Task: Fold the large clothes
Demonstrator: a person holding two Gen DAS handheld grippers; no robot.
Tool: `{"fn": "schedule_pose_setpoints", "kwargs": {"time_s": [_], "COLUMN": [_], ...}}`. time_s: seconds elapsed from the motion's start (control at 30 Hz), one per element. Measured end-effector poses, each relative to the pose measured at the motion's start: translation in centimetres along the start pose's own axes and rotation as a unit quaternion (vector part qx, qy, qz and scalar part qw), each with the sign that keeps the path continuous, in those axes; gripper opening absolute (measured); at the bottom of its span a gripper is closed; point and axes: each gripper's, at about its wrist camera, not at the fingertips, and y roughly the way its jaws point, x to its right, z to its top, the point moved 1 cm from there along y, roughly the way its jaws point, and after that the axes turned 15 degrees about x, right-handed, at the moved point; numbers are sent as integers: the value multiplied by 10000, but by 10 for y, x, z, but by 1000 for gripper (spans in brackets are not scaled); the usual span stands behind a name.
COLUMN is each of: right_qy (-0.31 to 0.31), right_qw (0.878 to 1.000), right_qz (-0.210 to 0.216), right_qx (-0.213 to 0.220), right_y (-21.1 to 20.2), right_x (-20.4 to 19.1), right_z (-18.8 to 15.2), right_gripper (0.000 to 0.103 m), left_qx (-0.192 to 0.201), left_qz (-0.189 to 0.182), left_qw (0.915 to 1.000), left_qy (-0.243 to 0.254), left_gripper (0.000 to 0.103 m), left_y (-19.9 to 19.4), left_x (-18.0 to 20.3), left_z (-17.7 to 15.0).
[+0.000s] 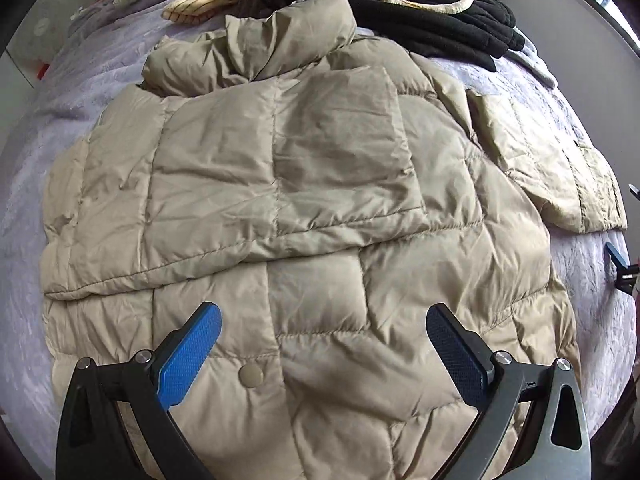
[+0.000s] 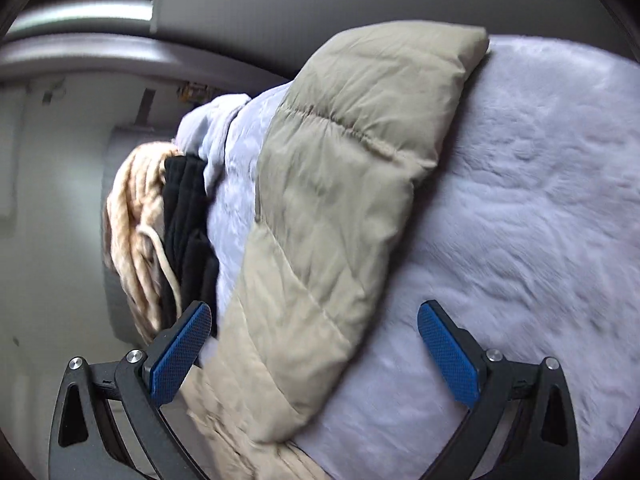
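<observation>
Left wrist view: a large beige quilted puffer jacket (image 1: 304,184) is seen spread flat on the pale lilac plush bed cover (image 1: 68,92), its stand-up collar (image 1: 288,36) turned away from the camera. One sleeve (image 1: 256,200) is laid across the body of the jacket, which is judged to be a first fold already made; the other sleeve (image 1: 560,168) is stretched out sideways from the jacket body onto the cover, so it is not yet folded in. A round beige snap button (image 1: 251,376) is seen near the jacket hem. The left gripper (image 1: 324,320) is held above the hem with its blue-padded fingers (image 1: 188,360) spread wide and nothing between them, probably to take the hem later. In the right wrist view the right gripper (image 2: 314,316) is also released and empty, and it is held just beside the outstretched sleeve, which runs up between its fingers; this position is judged as a preparation for grasping that sleeve. Beyond the jacket collar, a pile of black folded fleece garments (image 1: 432,12) and a cream striped cloth (image 1: 208,4) are kept aside, so the folding area stays free.
</observation>
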Motion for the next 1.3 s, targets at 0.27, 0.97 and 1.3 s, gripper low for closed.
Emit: {"fn": "schedule_pose_setpoints", "kwargs": {"time_s": [0.27,0.97,1.3], "right_qy": [784,-4595,-6357], "right_qw": [9955,8524,7427], "right_qz": [375,2181,783], "right_qx": [-387,-1214,-1955], "right_y": [47,10,77], "right_x": [-2,-268,-198], "right_z": [10,-268,-441], "right_gripper": [16,8,8], "left_qx": [151,798,885], "left_qz": [110,803,1167], "left_qw": [9998,9897,9777], "left_qy": [-25,-881,-1502], "left_gripper": [103,103,103], "left_y": [-1,-40,-49], "left_x": [4,-122,-201], "left_z": [12,-4,-31]}}
